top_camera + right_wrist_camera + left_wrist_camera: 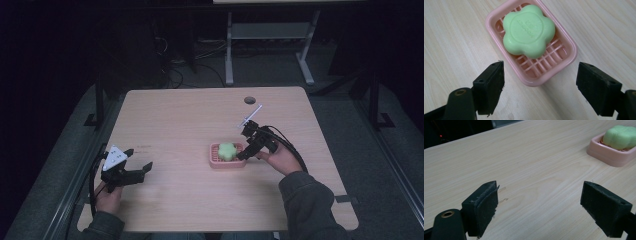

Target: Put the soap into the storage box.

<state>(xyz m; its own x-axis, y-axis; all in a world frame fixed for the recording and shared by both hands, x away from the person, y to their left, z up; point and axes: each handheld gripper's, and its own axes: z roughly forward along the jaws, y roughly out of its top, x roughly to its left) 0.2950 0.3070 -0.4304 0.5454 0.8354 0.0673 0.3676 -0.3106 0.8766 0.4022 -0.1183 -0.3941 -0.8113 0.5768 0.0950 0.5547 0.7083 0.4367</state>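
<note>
Pink soap dish (pixel 227 161) resting on the table (pixel 200 120), right of centre and toward the near edge, carrying a green flower-shaped soap (pixel 227 151) at its far end. Right gripper (pixel 243 150) poised at the dish's right end, jaws spread wide and empty; in the right gripper view the dish's near corner lies between them. Left gripper (pixel 140 169) near the table's near-left corner, well apart from the dish, jaws likewise wide, over bare wood.
</note>
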